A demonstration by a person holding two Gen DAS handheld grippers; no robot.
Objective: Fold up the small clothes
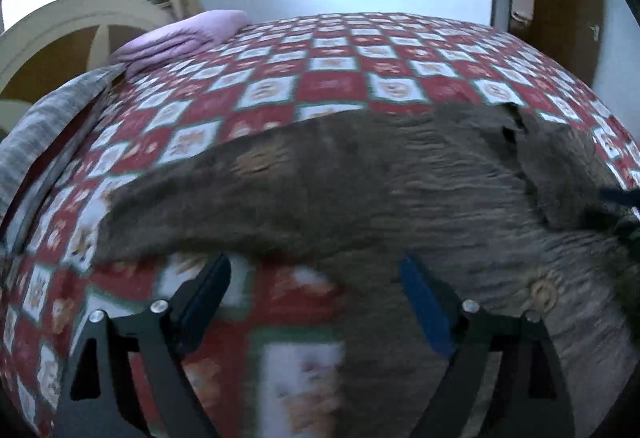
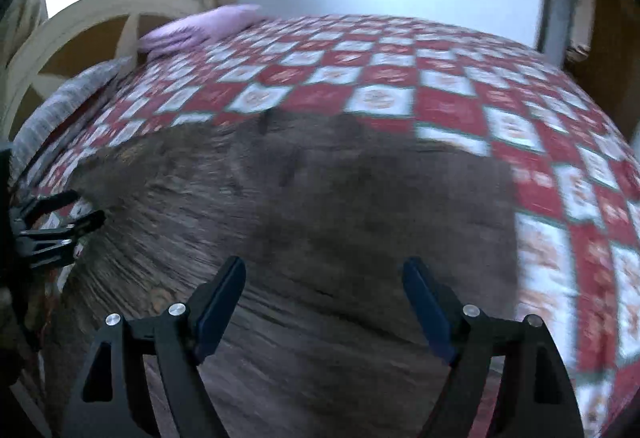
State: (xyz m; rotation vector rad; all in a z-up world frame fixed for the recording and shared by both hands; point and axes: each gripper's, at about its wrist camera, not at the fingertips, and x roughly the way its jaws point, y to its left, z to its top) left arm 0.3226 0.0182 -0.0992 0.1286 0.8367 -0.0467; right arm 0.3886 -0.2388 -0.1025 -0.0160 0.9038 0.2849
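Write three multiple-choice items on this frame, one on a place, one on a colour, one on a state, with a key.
1. Where does the brown garment lie?
A. on the checked bedspread
B. on the floor
C. on a chair

2. What colour is the folded blanket at the bed's far corner?
A. green
B. lilac
C. black

3. How is the right gripper?
A. shut on the garment
B. open, holding nothing
C. shut on the blanket

Key: A, the checks surround it; B, pale purple shows; B, its fingers stand wide apart with nothing gripped between them.

The garment (image 1: 360,174) is brown-grey with fine stripes. The bedspread (image 1: 332,50) is checked red and white. The folded blanket (image 1: 180,36) is lilac.
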